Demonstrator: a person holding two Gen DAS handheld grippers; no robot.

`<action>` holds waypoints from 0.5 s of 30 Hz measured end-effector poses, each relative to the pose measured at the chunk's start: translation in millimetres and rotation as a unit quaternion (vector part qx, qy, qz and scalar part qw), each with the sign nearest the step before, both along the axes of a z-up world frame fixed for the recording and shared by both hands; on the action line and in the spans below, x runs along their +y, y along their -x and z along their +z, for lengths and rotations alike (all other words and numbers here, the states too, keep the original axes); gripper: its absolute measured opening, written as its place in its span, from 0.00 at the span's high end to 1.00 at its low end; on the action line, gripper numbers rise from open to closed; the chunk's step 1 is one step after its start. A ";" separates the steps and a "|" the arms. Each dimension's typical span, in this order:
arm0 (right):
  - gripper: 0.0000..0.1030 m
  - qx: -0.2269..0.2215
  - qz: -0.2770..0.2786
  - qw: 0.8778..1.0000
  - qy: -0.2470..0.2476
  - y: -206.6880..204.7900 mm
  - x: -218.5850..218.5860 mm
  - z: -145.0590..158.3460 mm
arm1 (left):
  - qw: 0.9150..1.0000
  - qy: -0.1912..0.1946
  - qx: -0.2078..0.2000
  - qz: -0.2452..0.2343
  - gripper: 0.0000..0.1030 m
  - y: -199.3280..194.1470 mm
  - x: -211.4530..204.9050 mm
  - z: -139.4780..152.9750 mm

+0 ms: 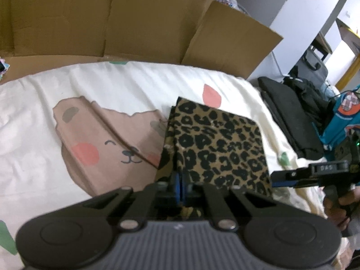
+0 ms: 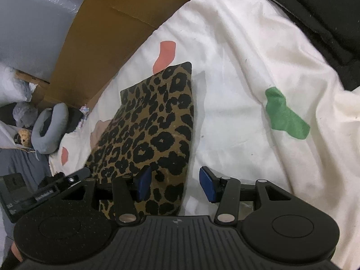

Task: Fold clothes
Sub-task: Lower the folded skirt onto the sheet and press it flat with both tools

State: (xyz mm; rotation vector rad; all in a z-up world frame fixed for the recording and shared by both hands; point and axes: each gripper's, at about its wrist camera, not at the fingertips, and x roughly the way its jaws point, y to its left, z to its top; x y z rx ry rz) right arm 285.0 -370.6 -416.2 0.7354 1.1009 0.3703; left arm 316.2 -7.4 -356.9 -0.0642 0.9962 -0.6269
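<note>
Where our left gripper [image 1: 180, 187] reaches the near edge of the folded leopard-print garment [image 1: 221, 144], its jaws are pressed together with the blue pads meeting, and a scrap of the print shows just beneath them; we cannot tell whether cloth is actually caught between the pads. Our right gripper [image 2: 176, 185] holds its jaws apart over the garment's near right corner, one blue pad above the print and the other above the bare bedsheet [image 2: 247, 67] just beside it, clamping nothing. Beyond both sets of jaws the garment lies flat as a neat rectangle on the cream sheet, partly covering a printed bear face [image 1: 108, 139]. Farther right sits a pile of black clothing [image 1: 290, 117], and behind everything stands an opened cardboard sheet [image 1: 135, 20].
</note>
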 end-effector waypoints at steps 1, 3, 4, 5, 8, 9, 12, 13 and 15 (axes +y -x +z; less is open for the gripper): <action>0.47 0.001 0.000 1.000 -0.003 -0.1 0.4 -1.7 | 1.000 -0.002 0.001 0.001 0.98 -0.4 0.0 -3.3; 0.47 0.001 0.002 1.000 -0.007 -1.8 2.1 -4.6 | 1.000 -0.006 0.002 0.004 0.98 -1.0 -0.2 -9.3; 0.48 0.001 0.002 1.000 -0.010 -3.1 2.4 -6.0 | 1.000 -0.007 0.002 0.004 0.98 -1.1 -0.5 -11.9; 0.48 0.003 -0.001 1.000 -0.017 -4.6 2.4 -7.9 | 1.000 -0.009 0.002 0.004 0.98 -1.0 -1.3 -13.9; 0.48 0.012 -0.015 0.999 -0.045 -7.9 0.9 -14.7 | 1.000 -0.015 0.003 0.004 0.98 -0.8 -2.4 -17.8; 0.48 0.014 -0.020 0.998 -0.054 -9.0 0.8 -16.7 | 1.000 -0.015 0.005 0.006 0.98 -0.6 -2.1 -17.6; 0.48 0.020 -0.033 0.996 -0.082 -12.9 0.7 -22.0 | 1.000 -0.021 0.004 0.007 0.98 2.3 -1.8 -15.2; 0.48 0.023 -0.033 0.995 -0.091 -14.8 1.7 -24.5 | 1.000 -0.022 0.004 0.008 0.98 3.2 -1.7 -15.4; 0.48 0.028 -0.035 0.993 -0.110 -18.6 3.6 -29.5 | 1.000 -0.023 0.006 0.010 0.98 3.4 -1.8 -18.1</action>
